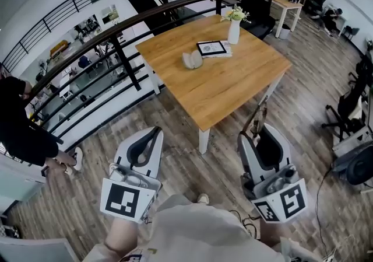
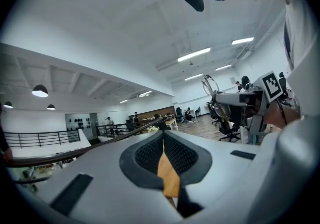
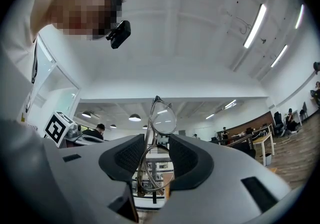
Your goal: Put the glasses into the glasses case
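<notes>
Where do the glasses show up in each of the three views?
Head view: glasses poke up from the right gripper, lower right.
Left gripper view: glasses small, right of centre, at that gripper's tip.
Right gripper view: glasses centre, upright between the jaws.
Shared landmark: the right gripper.

Bright, even light; fisheye-warped edges

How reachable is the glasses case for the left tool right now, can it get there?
Probably not yet. The left tool hangs over the floor, short of the table, and the glasses case lies well in on the tabletop. Nothing seems to block the way; stepping closer should do it.
</notes>
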`<state>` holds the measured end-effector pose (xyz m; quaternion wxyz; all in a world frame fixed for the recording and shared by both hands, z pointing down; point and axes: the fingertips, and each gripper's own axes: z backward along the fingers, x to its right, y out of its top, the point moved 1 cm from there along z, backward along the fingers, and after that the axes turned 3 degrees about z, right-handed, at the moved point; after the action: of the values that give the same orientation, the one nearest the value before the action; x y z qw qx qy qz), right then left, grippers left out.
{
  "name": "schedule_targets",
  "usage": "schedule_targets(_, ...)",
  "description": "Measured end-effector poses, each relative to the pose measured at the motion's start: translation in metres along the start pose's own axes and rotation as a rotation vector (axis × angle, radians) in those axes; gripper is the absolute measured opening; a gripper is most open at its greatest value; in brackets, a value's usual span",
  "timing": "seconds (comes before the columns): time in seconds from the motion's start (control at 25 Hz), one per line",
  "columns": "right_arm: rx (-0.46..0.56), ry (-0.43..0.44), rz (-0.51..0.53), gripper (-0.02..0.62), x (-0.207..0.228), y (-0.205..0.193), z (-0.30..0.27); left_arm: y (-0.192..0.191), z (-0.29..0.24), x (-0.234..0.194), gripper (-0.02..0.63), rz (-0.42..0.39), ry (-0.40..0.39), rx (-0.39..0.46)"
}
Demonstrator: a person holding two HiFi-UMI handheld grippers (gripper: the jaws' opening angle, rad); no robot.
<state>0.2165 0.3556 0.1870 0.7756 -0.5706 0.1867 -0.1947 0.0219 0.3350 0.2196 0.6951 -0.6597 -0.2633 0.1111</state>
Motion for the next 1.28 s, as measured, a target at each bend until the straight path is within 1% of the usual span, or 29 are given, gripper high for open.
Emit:
schedule_targets(0.12,-0.010,-0.005,0.011,0.176,0.011,-0.006,-0.003,-0.007,-0.005,0.002,0.021,0.011,0.005,-0.034)
schedule_targets(0.24,-0.025,0.014,0.023,0.176,0.015,-0.013,-0.014,-0.015,-0.010,-0.010,0.021,0.005,0.031,-0.025)
schedule_targets(0.4,-0.027,0.020,0.035,0.176,0.020,-0.028,-0.033,-0.029,-0.027,-0.022,0.021,0.018,0.028,-0.043)
schedule_targets(0.52,-0.032,0.013,0.045,0.176,0.028,-0.044,-0.050,-0.042,-0.042,-0.037,0.021,-0.001,0.030,-0.012)
schedule_targets(0.56,-0.033,0.011,0.049,0.176,0.030,-0.049,-0.057,-0.047,-0.047,-0.042,0.021,0.002,0.031,-0.014)
schedule_targets(0.68,-0.038,0.004,0.057,0.176,0.037,-0.065,-0.084,-0.062,-0.064,-0.059,0.021,0.048,0.027,-0.074)
schedule_targets(0.72,-0.043,0.005,0.063,0.176,0.038,-0.069,-0.095,-0.065,-0.069,-0.067,0.021,0.053,0.028,-0.076)
schedule_targets(0.88,-0.053,0.016,0.106,0.176,0.046,-0.076,-0.146,-0.071,-0.089,-0.116,0.021,0.016,0.047,-0.028)
schedule_targets(1.04,-0.043,0.001,0.104,0.176,0.053,-0.084,-0.196,-0.077,-0.117,-0.161,0.021,0.022,0.046,-0.030)
schedule_targets(1.28,-0.081,-0.031,0.094,0.176,0.058,-0.107,-0.281,-0.091,-0.170,-0.239,0.021,0.038,0.009,-0.046)
